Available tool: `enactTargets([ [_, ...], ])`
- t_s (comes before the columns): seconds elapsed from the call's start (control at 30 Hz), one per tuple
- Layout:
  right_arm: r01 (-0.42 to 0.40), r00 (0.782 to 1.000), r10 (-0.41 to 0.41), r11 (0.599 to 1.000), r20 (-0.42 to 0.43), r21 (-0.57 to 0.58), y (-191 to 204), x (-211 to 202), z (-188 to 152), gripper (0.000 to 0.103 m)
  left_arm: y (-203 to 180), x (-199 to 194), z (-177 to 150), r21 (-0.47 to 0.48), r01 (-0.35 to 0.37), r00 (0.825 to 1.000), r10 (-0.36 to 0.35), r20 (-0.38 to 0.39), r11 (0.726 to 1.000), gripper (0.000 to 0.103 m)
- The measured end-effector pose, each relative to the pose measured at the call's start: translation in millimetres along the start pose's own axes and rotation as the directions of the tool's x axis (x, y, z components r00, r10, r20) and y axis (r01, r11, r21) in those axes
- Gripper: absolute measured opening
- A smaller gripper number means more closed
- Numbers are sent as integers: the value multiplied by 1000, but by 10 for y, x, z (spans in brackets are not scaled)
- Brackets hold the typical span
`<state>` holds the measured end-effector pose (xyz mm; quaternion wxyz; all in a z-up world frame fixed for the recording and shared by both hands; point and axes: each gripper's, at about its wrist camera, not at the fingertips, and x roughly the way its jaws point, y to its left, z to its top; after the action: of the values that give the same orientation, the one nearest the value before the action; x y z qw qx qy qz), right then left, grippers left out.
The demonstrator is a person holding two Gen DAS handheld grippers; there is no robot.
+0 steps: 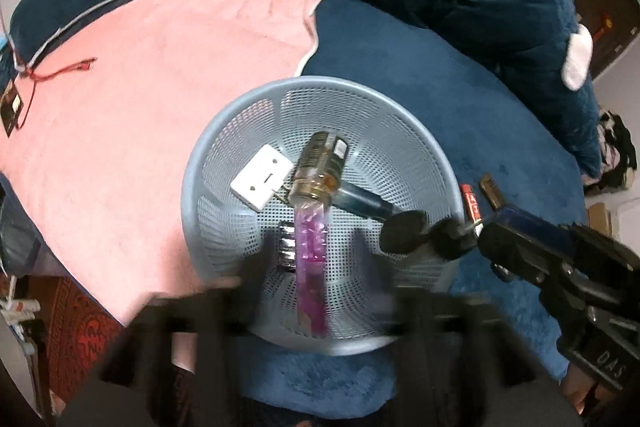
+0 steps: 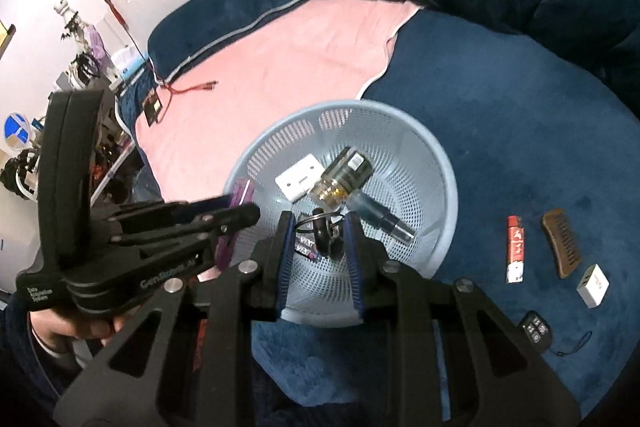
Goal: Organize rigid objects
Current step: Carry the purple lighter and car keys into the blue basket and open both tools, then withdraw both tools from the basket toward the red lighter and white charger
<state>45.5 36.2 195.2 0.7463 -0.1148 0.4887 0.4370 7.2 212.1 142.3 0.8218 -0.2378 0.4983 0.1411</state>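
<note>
Right wrist view: the basket [image 2: 436, 163] already holds several things. The right gripper [image 2: 320, 247] fingers pinch a black key fob [image 2: 322, 237] over it. The left gripper [image 1: 312, 267] fingers are spread, and a purple comb [image 1: 310, 255] drops in. A lighter [image 2: 515, 250], wooden comb [image 2: 561, 248], white charger [image 2: 593, 285] and remote [image 2: 536, 331] still wait on the bed.

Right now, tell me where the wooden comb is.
In the right wrist view the wooden comb lies on the blue blanket, right of the basket, between the red lighter and the white cube.
</note>
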Motion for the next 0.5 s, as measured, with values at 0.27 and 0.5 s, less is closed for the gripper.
enactTargets([
  [0.27,62,998,-60,997,-30,52,-163,14,-150,91,76,6,-138,-45,-77,997,78,21,996,99],
  [0.5,100,993,-90,986,-78,135,-361,-35,-369,102,-1,28,-325,-21,-107,994,107,-7,994,101],
])
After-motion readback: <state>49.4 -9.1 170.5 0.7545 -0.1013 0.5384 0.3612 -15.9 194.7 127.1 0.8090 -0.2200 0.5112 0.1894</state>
